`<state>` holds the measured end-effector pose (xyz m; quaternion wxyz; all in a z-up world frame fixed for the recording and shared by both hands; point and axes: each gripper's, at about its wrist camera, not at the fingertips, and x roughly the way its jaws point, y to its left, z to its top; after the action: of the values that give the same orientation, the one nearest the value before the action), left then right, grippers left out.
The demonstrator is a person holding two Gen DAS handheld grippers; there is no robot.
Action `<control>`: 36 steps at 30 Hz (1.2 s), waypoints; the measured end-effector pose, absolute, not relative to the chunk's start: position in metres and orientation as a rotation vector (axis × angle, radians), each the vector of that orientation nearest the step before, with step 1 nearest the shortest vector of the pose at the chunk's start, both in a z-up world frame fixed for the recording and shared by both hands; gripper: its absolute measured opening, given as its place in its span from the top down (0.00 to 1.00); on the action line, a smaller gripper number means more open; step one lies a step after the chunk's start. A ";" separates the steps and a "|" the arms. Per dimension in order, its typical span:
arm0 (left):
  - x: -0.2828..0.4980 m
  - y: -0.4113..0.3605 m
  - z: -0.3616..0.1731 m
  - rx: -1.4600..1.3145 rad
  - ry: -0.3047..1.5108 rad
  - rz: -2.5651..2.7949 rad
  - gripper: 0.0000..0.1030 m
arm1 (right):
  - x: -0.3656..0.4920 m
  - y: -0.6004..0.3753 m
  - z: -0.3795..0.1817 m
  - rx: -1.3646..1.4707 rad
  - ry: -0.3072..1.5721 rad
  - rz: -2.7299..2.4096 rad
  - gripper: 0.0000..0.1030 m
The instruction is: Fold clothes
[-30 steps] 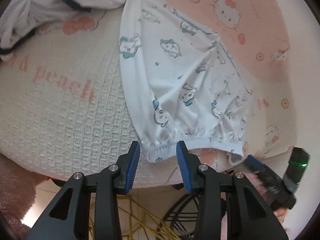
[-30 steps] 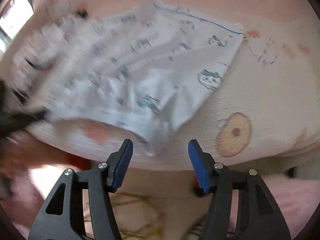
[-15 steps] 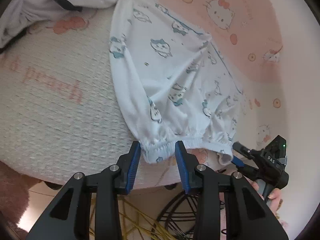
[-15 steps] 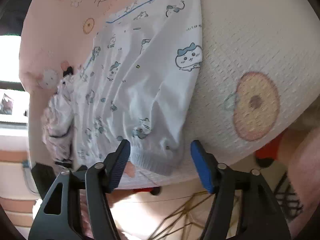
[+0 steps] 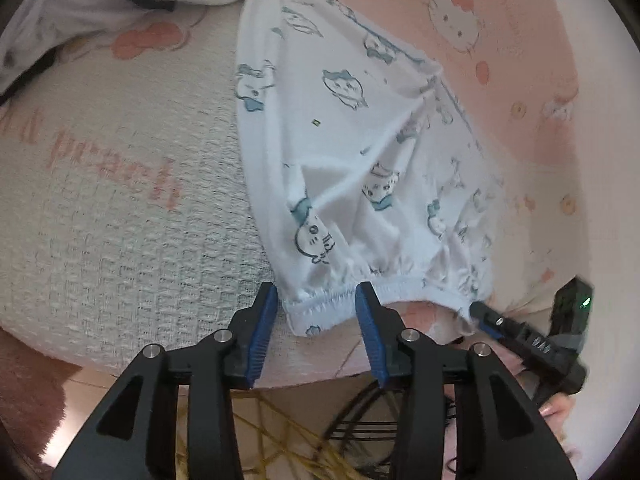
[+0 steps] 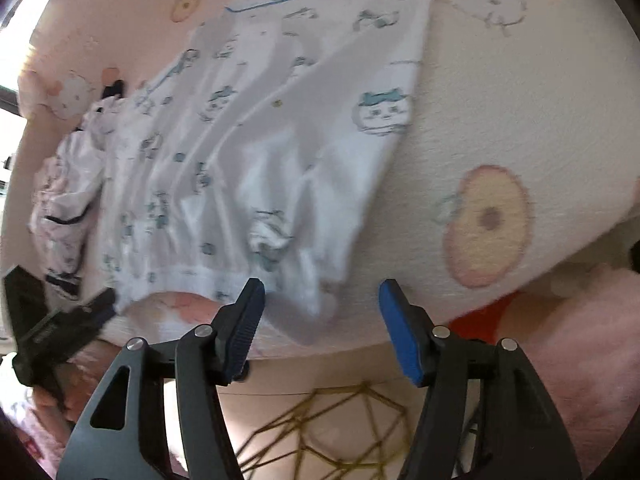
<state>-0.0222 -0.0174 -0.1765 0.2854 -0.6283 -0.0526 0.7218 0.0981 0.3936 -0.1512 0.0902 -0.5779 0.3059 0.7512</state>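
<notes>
White cotton shorts with blue cat prints [image 5: 360,152] lie flat on a cream-and-pink waffle-weave blanket [image 5: 120,208], elastic waistband at its near edge. The left gripper [image 5: 316,308] stands apart around one waistband corner, pads not touching it. The right gripper [image 6: 320,312] is spread wide at the other corner. A crumpled white garment [image 6: 64,208] lies just beside the shorts

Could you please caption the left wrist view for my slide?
Open left gripper straddles the elastic hem of white cartoon-print shorts on a pink blanket.
</notes>
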 end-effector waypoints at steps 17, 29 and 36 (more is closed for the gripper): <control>-0.020 -0.029 -0.183 -1.758 -0.100 1.897 0.88 | 0.150 0.421 -0.147 -1.686 0.848 2.063 0.93; -0.049 -0.037 -0.187 -1.712 -0.338 1.877 0.56 | 0.103 0.431 -0.147 -1.480 1.127 2.196 0.43; -0.044 -0.014 -0.177 -1.656 -0.156 1.973 0.93 | 0.090 0.416 -0.146 -1.575 0.925 2.256 0.97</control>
<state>-0.0441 -0.0138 -0.1769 0.2766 -0.6167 -0.0581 0.7347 0.0899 0.4163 -0.1457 0.1190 -0.5387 0.3163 0.7717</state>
